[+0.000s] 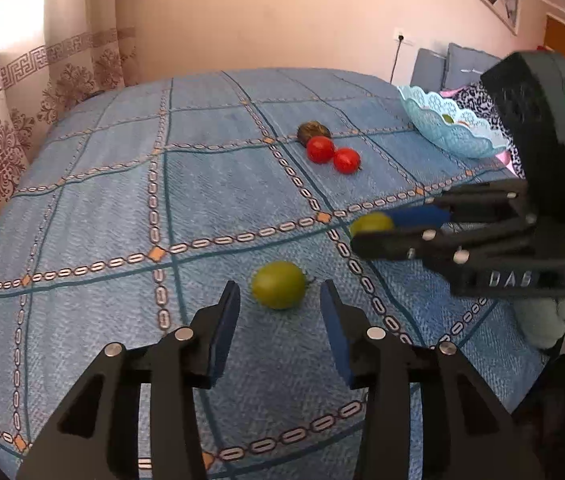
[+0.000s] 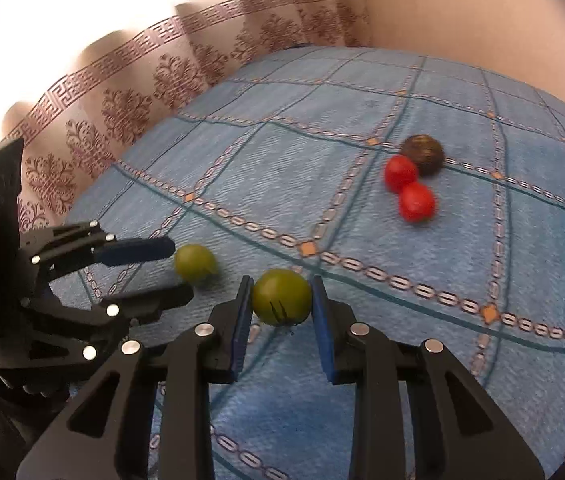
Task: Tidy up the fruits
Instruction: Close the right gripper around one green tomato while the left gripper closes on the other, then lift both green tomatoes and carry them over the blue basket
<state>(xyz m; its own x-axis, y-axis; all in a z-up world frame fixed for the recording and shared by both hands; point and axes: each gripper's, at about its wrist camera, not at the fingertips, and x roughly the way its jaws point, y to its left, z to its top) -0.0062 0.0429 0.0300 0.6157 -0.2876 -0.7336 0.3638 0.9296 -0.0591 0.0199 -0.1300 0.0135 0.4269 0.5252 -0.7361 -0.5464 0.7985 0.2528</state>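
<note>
Right hand-held gripper (image 2: 281,300) pinches one green fruit (image 2: 281,297); left hand-held gripper (image 1: 280,304) spread. Basket (image 1: 434,128) holds little; four fruits remain on bed (image 1: 122,220).

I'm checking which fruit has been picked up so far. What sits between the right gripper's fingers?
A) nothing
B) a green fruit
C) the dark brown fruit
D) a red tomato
B: in the right wrist view the right gripper has its blue pads closed against a green fruit, while the two red tomatoes and the dark brown fruit lie untouched farther off on the blue bedspread.
</note>
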